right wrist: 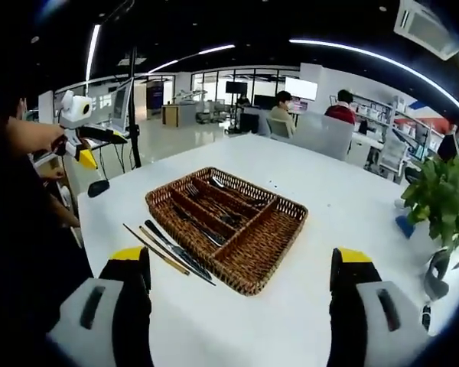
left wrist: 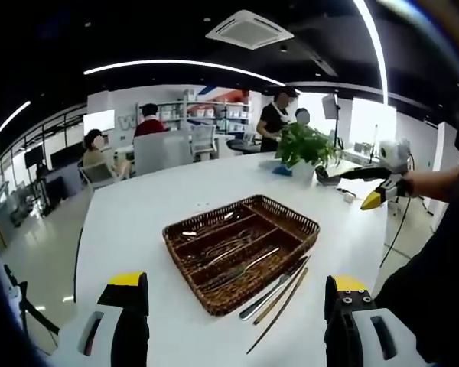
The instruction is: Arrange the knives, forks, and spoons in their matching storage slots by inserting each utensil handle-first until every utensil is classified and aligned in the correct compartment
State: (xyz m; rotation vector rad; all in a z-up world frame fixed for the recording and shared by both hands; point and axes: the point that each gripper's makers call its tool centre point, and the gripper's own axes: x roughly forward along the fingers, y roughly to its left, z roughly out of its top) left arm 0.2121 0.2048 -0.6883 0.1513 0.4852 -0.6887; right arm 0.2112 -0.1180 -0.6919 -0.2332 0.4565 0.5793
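Ahead of the left gripper (left wrist: pixel 236 321), between and beyond its two spread, empty jaws, a wicker cutlery tray (left wrist: pixel 297 215) sits on the white worktop (left wrist: pixel 145 206), divided into long compartments with several metal utensils (left wrist: pixel 229 252) already lying in them; which are knives, forks or spoons is too small to tell. Just beside the tray's near right edge, closer to this gripper, a few loose utensils (left wrist: pixel 279 294) lie on the bare worktop, touching or nearly touching one another: a silver knife-like piece and two thin darker sticks that look like chopsticks. Farther off to the right, the right gripper (left wrist: pixel 371 200) is held above the worktop edge in a person's hand, its yellow-tipped jaws holding nothing. In the right gripper view the right gripper's own jaws also stand wide apart and empty, with the tray straight ahead and the loose utensils to its left. The left gripper appears there at the far left. A potted plant (right wrist: pixel 444 202) stands on the worktop well beyond the tray to the right.
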